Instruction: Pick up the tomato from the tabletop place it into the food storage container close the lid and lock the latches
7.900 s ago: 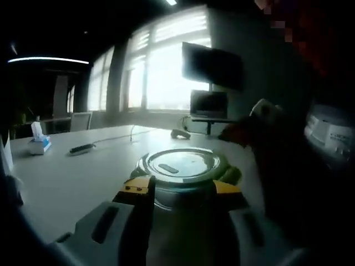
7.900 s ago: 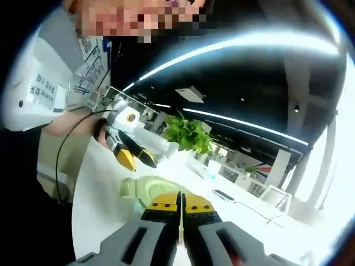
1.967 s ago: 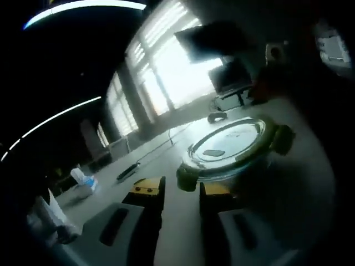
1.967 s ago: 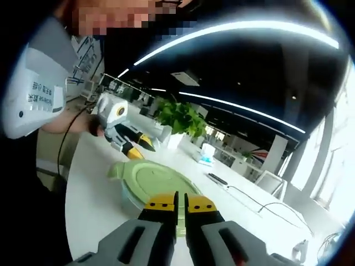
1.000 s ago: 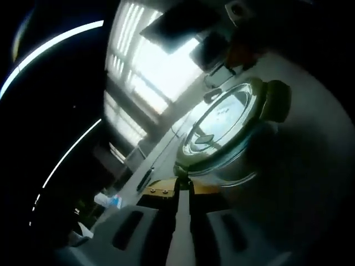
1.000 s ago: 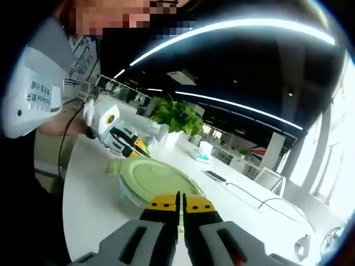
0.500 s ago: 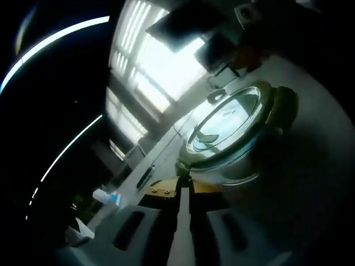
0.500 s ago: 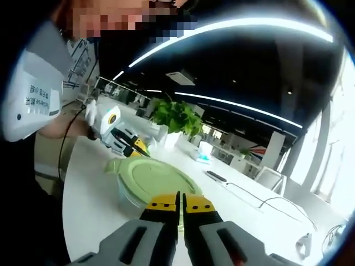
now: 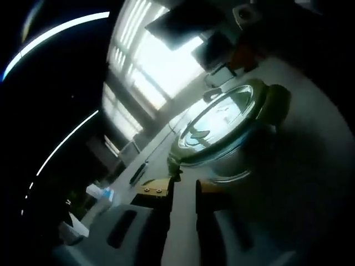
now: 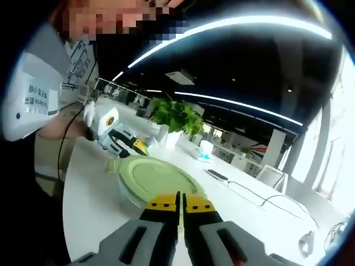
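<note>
Round food storage container with its green lid on, sitting on a white worktop between two hand-held tongs.

In the left gripper view, steeply tilted and dim, the left tongs point(image 9: 182, 191) rise from 6 o'clock with their yellow-tipped jaws parted by a clear gap, just short of the food storage container point(image 9: 222, 138), which lies toward 1 o'clock on the worktop point(image 9: 288, 183). A green latch point(image 9: 275, 103) juts from its rim at 2 o'clock. In the right gripper view, the right tongs point(image 10: 179, 206) rise from 6 o'clock with jaws pressed together, pinching nothing, at the near edge of the lid point(image 10: 155, 178). The other tongs show at 10 o'clock, at the container's far rim, held by a hand point(image 10: 64, 126). A potted plant point(image 10: 176, 119) stands behind at 12 o'clock. The tomato cannot be made out.
</note>
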The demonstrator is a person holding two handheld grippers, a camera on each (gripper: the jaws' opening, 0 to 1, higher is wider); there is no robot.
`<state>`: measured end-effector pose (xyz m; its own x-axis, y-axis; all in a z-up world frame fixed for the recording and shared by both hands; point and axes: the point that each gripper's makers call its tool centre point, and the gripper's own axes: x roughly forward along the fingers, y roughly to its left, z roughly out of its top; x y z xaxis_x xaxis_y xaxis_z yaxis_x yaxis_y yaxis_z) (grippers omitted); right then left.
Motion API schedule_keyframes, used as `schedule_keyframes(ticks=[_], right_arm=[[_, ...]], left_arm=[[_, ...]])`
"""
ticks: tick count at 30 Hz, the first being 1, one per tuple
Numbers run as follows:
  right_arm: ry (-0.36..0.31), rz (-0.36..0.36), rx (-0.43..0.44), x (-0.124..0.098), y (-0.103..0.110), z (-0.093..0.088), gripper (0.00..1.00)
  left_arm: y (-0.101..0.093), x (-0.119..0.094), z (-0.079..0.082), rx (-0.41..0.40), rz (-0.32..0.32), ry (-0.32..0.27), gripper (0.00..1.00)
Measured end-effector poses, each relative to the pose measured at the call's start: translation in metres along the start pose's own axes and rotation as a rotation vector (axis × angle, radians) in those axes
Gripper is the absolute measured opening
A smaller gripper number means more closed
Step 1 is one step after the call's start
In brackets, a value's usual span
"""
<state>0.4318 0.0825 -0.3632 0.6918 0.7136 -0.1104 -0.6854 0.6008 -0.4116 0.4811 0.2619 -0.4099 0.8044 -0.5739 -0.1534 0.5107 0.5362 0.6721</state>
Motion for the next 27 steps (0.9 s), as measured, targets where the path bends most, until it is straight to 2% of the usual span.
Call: schedule_keyframes(ticks=[1, 3, 4, 5, 7, 11, 16, 18, 21, 27], right_arm=[[0.001, 0.01, -0.024, -0.002, 0.004, 0.0, 0.0], [0.012, 0.049, -0.153, -0.005, 0.019, -0.001, 0.0], [0.023, 0.062, -0.176, -0.006, 0.026, -0.004, 0.0], [0.031, 0.063, -0.192, -0.006, 0.03, -0.006, 0.0], [0.06, 0.045, -0.278, -0.007, 0.032, -0.012, 0.0], [0.071, 0.033, -0.306, -0.005, 0.034, -0.018, 0.01], [0.086, -0.032, -0.355, -0.006, 0.031, -0.02, 0.02], [0.092, -0.044, -0.359, -0.005, 0.036, -0.022, 0.02], [0.104, -0.109, -0.428, -0.007, 0.036, -0.022, 0.03], [0.136, -0.176, -0.447, -0.004, 0.031, -0.027, 0.03]], left_arm=[[0.0, 0.001, 0.0, 0.01, 0.001, 0.004, 0.09], [0.0, 0.001, 0.0, 0.017, 0.002, 0.006, 0.08], [0.0, 0.001, 0.0, 0.018, 0.002, 0.005, 0.08], [0.0, 0.001, 0.0, 0.016, 0.002, 0.004, 0.08], [0.001, 0.001, 0.001, 0.018, 0.003, 0.003, 0.08], [0.001, 0.001, 0.001, 0.025, 0.002, 0.006, 0.08], [0.001, -0.001, 0.002, 0.021, 0.004, -0.001, 0.08], [0.0, -0.001, 0.002, 0.02, 0.006, -0.002, 0.09], [-0.002, 0.001, 0.0, 0.029, 0.005, 0.003, 0.11], [-0.003, 0.002, 0.002, 0.038, 0.004, -0.001, 0.12]])
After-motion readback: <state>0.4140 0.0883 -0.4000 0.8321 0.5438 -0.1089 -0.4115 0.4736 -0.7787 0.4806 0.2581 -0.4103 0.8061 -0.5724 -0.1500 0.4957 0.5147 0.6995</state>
